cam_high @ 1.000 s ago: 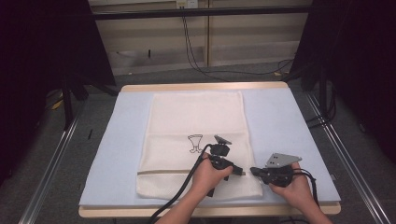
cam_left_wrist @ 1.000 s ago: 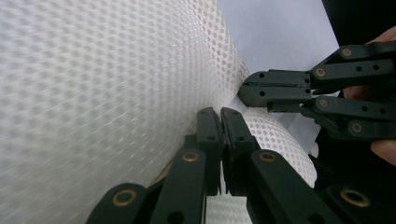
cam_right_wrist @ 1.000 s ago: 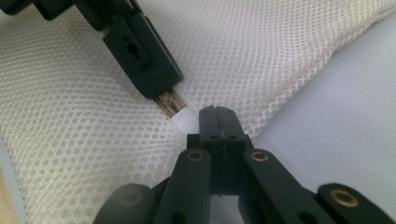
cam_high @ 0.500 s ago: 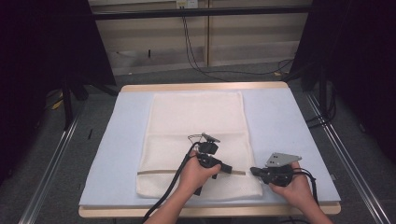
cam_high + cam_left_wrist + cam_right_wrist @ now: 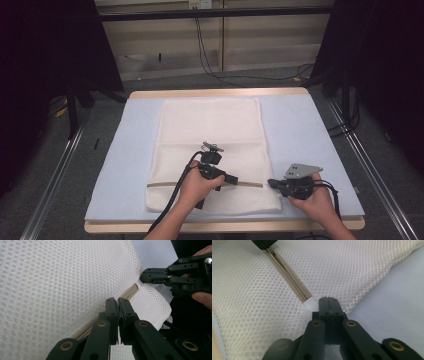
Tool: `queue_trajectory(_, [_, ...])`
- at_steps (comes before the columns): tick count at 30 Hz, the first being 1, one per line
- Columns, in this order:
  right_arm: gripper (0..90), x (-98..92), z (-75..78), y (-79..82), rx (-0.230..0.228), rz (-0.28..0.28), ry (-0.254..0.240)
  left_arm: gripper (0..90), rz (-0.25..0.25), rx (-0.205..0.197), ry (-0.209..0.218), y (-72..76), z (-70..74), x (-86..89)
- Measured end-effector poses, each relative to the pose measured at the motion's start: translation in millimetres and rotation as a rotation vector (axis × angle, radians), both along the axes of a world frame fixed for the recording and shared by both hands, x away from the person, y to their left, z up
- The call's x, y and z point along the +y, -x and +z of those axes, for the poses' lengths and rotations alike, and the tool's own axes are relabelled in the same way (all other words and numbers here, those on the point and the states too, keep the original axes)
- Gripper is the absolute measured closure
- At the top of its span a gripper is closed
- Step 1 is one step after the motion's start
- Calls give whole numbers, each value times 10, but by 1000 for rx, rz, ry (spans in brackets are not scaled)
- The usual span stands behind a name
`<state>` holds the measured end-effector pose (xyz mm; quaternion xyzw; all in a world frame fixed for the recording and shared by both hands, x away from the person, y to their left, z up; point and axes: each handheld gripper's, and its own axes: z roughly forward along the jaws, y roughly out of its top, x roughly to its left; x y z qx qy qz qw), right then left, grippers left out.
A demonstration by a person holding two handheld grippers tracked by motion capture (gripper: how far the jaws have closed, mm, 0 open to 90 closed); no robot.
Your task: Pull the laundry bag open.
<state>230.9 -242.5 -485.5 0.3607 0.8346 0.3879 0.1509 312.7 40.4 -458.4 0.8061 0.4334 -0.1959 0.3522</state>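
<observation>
Two hands work over a white mesh laundry bag (image 5: 210, 145) that lies flat on a pale blue mat (image 5: 310, 135) covering a wooden desk (image 5: 220, 93). A beige zipper (image 5: 165, 184) runs across the bag near its front edge, the edge closest to the person.

From the high view, the left tool (image 5: 232, 179) sits over the middle of the zipper line, held in the left hand (image 5: 197, 186), with its black cable (image 5: 170, 205) trailing back along the forearm. Seen from the left gripper view, its jaws are pressed together, closed on the zipper line; whether they pinch the slider cannot be told.

At the bag's right edge, the right tool (image 5: 271, 183), topped with a grey three-cornered plate (image 5: 301, 170), rests in the right hand (image 5: 315, 200). Its own view shows the jaws closed, pinching the white tab (image 5: 312, 302) at the end of the zipper, with mesh on both sides and blue mat to the right.
</observation>
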Motion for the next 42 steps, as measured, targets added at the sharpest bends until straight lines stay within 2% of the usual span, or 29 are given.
queue_trajectory(2, [900,-7,0,-2,4,-3,-4,874,-21,-15,-8,-6,11,37])
queue_trajectory(4, [900,-6,0,-4,6,-4,-6,874,3,-9,2,8,19,55])
queue_trajectory(7, [900,-3,-1,-7,10,-7,-11,873,-8,-16,-6,4,26,111])
queue_trajectory(8, [900,-4,-3,-5,12,-9,-13,873,0,-5,4,7,30,119])
queue_trajectory(9, [900,-6,-6,-6,10,-6,-17,874,-12,-11,-6,-1,34,143])
queue_trajectory(10, [900,-8,-9,-4,7,-6,-18,874,-1,-15,-12,-2,36,150])
queue_trajectory(11, [900,-10,-11,-3,5,-8,-19,873,-15,-9,-3,-8,34,164])
queue_trajectory(12, [900,-11,-10,-1,6,-11,-19,874,2,-7,-7,-7,35,172])
queue_trajectory(13, [900,-13,-9,-4,9,-8,-20,874,-12,-8,-14,-17,37,196])
queue_trajectory(14, [900,-12,-9,-6,9,-8,-19,873,6,-6,-5,-10,37,192])
queue_trajectory(15, [900,-15,-8,-9,15,-5,-24,873,1,0,2,-13,38,203])
queue_trajectory(16, [900,-16,-8,-11,16,-5,-25,873,-10,-6,-10,-19,35,225])
queue_trajectory(17, [900,-16,-7,-10,16,-5,-24,873,9,0,1,-8,35,219])
queue_trajectory(18, [900,-14,-6,-9,15,-7,-21,873,2,-2,3,-14,26,242])
queue_trajectory(20, [900,-13,-7,-7,13,-6,-20,873,5,-4,-9,-8,19,250])
queue_trajectory(23, [900,-11,-10,-2,7,-11,-19,873,17,18,22,-3,16,252])
queue_trajectory(24, [900,-11,-9,-2,7,-10,-19,873,11,1,0,-11,18,264])
queue_trajectory(25, [900,-12,-9,-3,10,-8,-21,873,20,22,21,-7,16,259])
queue_trajectory(28, [900,-16,-10,-7,15,-8,-26,873,16,4,5,-15,11,276])
queue_trajectory(30, [900,-14,-9,-6,13,-8,-23,873,10,10,19,-10,7,291])
queue_trajectory(31, [900,-15,-9,-7,15,-7,-24,873,12,11,9,-5,8,298])
queue_trajectory(32, [900,-16,-8,-7,15,-8,-23,873,9,2,2,-12,5,318])
queue_trajectory(34, [900,-15,-12,-6,13,-7,-27,873,26,23,21,-7,9,344])
queue_trajectory(35, [900,-15,-12,-6,12,-6,-26,874,22,8,6,-16,8,376])
queue_trajectory(39, [900,-11,-10,-1,7,-11,-19,873,40,18,21,-7,26,460])
queue_trajectory(41, [900,-15,-10,-3,12,-8,-23,873,38,-2,9,-22,26,535])
queue_trajectory(42, [900,-15,-10,-4,12,-8,-23,873,52,7,16,-19,31,566])
